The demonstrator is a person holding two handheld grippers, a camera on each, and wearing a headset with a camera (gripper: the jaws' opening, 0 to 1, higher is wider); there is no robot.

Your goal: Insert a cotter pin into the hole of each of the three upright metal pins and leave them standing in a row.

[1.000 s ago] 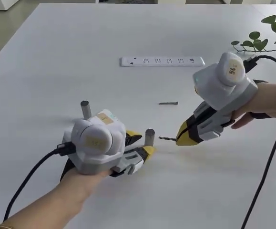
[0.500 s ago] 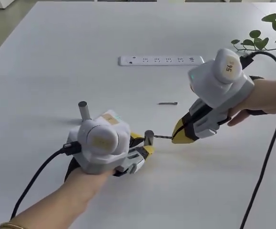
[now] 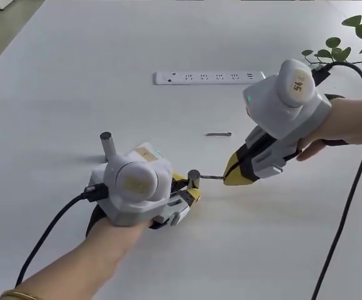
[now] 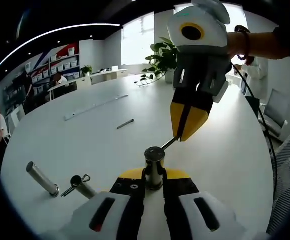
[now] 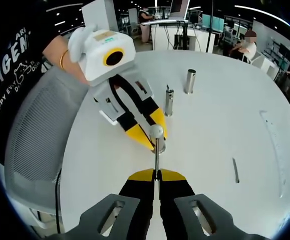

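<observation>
On the white table [image 3: 55, 75], left gripper [image 4: 155, 176] jaws clamp an upright metal pin [image 4: 154, 161] low on its shaft, probably to steady it and keep the head free. Right gripper [image 5: 156, 176] jaws pinch a cotter pin [image 5: 156, 156], held level and aimed at that head. Tip meets head, but the hole is too small to see, so entry cannot be told. Nearby stand a second pin [image 5: 169, 101] carrying its cotter and a bare third pin [image 5: 189, 81]. A spare cotter pin [image 3: 219, 134] lies apart.

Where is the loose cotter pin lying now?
In the head view the loose cotter pin lies on the table, between the power strip and the right gripper.
</observation>
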